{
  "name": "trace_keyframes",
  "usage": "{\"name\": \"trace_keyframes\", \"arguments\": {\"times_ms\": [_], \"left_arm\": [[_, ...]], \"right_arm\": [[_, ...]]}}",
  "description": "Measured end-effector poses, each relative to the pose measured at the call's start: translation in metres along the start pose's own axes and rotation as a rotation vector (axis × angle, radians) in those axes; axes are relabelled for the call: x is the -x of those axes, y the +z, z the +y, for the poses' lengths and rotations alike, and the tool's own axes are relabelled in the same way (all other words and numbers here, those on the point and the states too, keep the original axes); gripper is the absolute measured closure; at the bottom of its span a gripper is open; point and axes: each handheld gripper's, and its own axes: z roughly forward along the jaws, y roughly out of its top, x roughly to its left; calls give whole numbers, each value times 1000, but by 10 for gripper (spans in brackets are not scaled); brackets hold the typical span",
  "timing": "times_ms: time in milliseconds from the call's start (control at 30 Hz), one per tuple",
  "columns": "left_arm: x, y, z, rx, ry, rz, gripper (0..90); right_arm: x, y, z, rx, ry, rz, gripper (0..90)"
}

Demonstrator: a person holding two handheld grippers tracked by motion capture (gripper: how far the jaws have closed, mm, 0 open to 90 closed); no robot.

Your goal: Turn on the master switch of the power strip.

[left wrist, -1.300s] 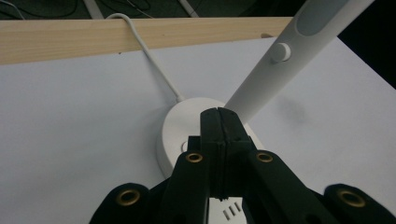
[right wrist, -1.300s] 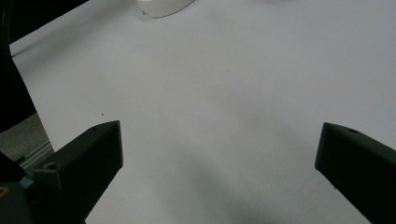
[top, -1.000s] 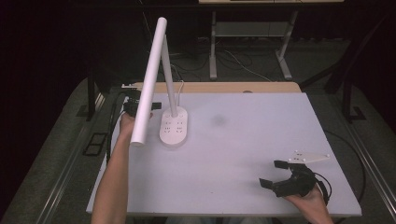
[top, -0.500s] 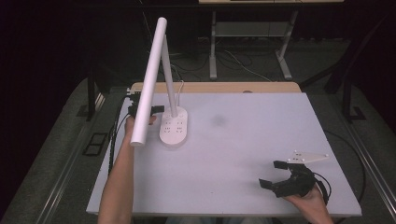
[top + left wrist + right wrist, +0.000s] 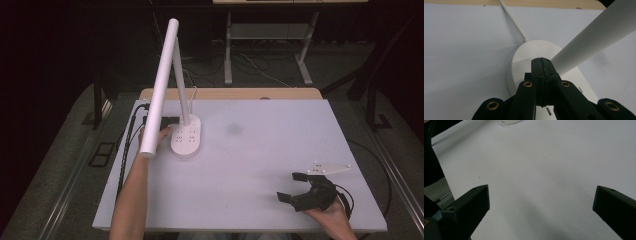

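A white desk lamp stands at the table's back left, with an oval base [image 5: 186, 139] and a long tube head [image 5: 160, 87] that slants down towards me. My left gripper [image 5: 169, 132] is at the base's left side, partly hidden behind the tube. In the left gripper view its jaws are pressed together with nothing between them, the tips [image 5: 541, 65] just over the lamp base [image 5: 524, 62], beside the tube [image 5: 594, 37]. My right gripper [image 5: 291, 186] rests near the table's front right, jaws wide apart and empty [image 5: 541, 195].
The white table [image 5: 260, 150] has a wooden strip [image 5: 230, 93] along its far edge. A black cable [image 5: 131, 135] runs down the table's left edge. The lamp's white cord [image 5: 512, 21] leads to the back. Metal desk legs [image 5: 227, 55] stand beyond.
My left hand has come right and down, from beside the table's left edge to the lamp base. The right gripper has stayed put.
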Motion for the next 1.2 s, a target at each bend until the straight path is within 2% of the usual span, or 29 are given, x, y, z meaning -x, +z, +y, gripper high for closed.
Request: {"name": "trace_keyframes", "arguments": {"times_ms": [67, 133, 200, 300, 500, 667, 933, 1033, 1200], "left_arm": [[1, 1, 0, -11, 17, 14, 898], [1, 3, -2, -26, 15, 21, 898], [0, 4, -2, -19, 4, 15, 899], [1, 4, -2, -19, 6, 27, 900], [3, 6, -2, -14, -16, 47, 900], [5, 7, -3, -18, -8, 62, 900], [6, 12, -3, -11, -48, 87, 900], [9, 12, -1, -30, -30, 108, 900], [9, 10, -1, -43, -42, 94, 900]], "right_arm": [[0, 0, 0, -2, 2, 2, 4], [0, 1, 0, -5, -1, 4, 4], [0, 1, 0, -9, -2, 9, 4], [-1, 2, 0, -11, -6, 8, 4], [-1, 2, 0, -12, -4, 8, 4], [-2, 0, -1, -11, -3, 7, 4], [-4, 2, 0, -18, -14, 14, 4], [-6, 1, 0, -15, -18, 13, 4], [-4, 1, 0, -16, -11, 14, 4]]}}
